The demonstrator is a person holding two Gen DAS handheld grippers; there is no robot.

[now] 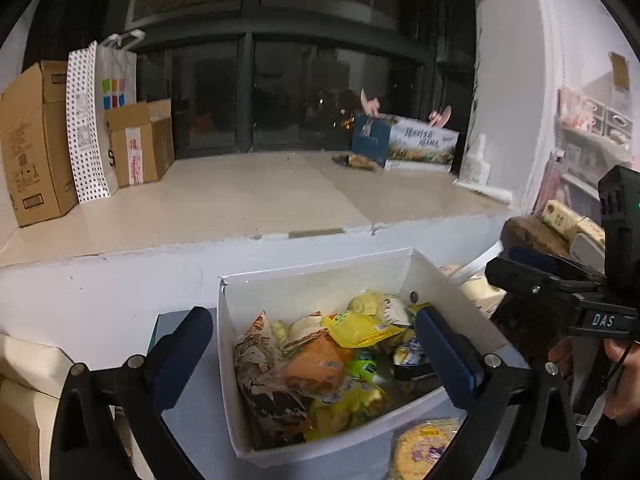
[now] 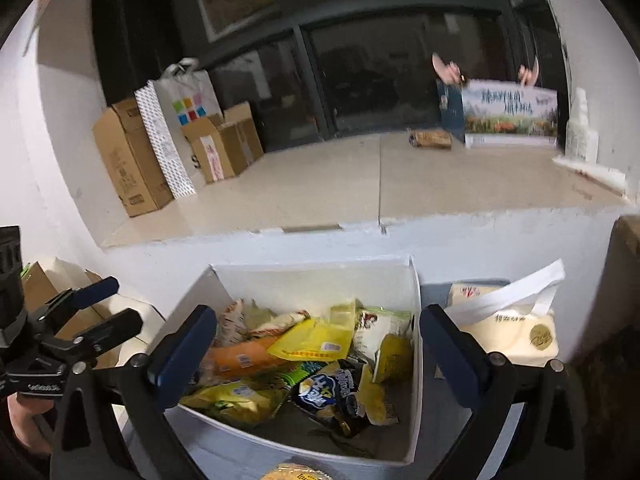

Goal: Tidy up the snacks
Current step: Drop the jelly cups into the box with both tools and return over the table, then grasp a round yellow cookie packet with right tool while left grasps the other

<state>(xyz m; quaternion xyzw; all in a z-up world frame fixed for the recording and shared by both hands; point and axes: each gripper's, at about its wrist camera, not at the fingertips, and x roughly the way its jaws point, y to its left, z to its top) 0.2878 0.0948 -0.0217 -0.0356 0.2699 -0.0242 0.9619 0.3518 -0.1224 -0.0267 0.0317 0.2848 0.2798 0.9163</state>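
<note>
- Our left gripper (image 1: 316, 354) hangs with its jaws spread wide and nothing between the pads; the white box (image 1: 320, 280) of snacks sits just beyond and between the fingers.
- Our right gripper (image 2: 318, 352) is likewise wide open and empty, its two blue-padded fingers framing the same box from the other side.
- In the left wrist view the right gripper shows at 3 o'clock, held by a hand (image 1: 622, 384) at the lower right edge.
- In the right wrist view the left gripper appears at 9 o'clock, with the hand (image 2: 28, 420) under it.
- The box is heaped with packets: a yellow pouch (image 1: 360, 330) near the middle, an orange pack (image 1: 316, 368) just at its 7 o'clock, a brown-and-white bag (image 1: 260, 372) along the left wall, and a blue bag (image 2: 328, 394) toward the near side.
- A round yellow snack (image 1: 424, 446) lies outside the box at 5 o'clock, near the front wall.
- At 3 o'clock of the box in the right wrist view stands a cream pack (image 2: 516, 332) with a white strap.
- Beyond the box rises a white ledge (image 1: 240, 196); at its 9 o'clock end stand cardboard boxes (image 1: 36, 144) and paper bags (image 1: 100, 112), at 2 o'clock a printed carton (image 1: 424, 144).
</note>
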